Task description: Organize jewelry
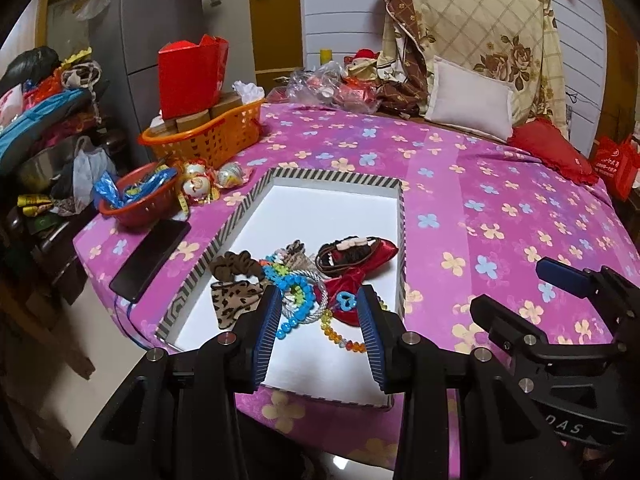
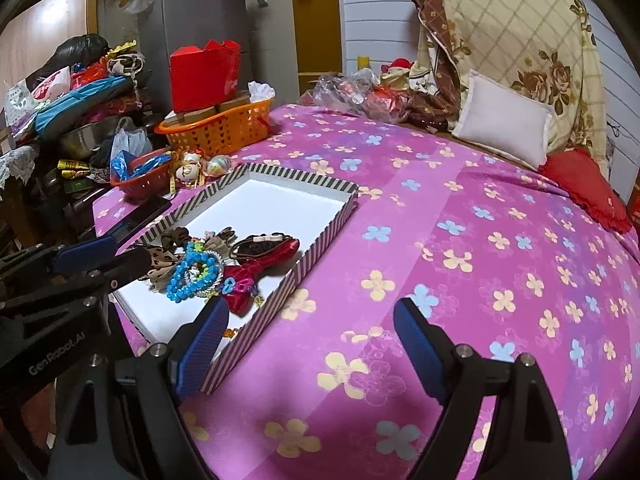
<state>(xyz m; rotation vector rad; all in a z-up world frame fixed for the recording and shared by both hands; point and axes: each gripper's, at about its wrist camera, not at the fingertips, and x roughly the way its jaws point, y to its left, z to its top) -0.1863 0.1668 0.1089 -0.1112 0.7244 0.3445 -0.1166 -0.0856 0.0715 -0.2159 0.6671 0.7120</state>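
Note:
A striped-rim box with a white floor point(image 1: 332, 208) point(image 2: 280, 204) lies on the pink flowered bedspread. In its near half sits a pile of jewelry and hair things: a blue bead bracelet point(image 1: 298, 304) point(image 2: 186, 276), a brown scrunchie point(image 1: 236, 266), a leopard bow point(image 1: 234, 300), a red satin pouch point(image 1: 352, 280) point(image 2: 260, 268) and an orange bead string point(image 1: 340, 334). My left gripper point(image 1: 320, 316) is open, hovering just above the pile. My right gripper point(image 2: 308, 328) is open over the bedspread, right of the box.
A black phone point(image 1: 154, 260) lies left of the box. A red bowl point(image 1: 138, 200), painted eggs point(image 1: 200, 184) and an orange basket point(image 1: 208, 136) stand at the bed's back left. Pillows point(image 1: 468, 100) and a red cushion point(image 1: 552, 152) lie at the back right.

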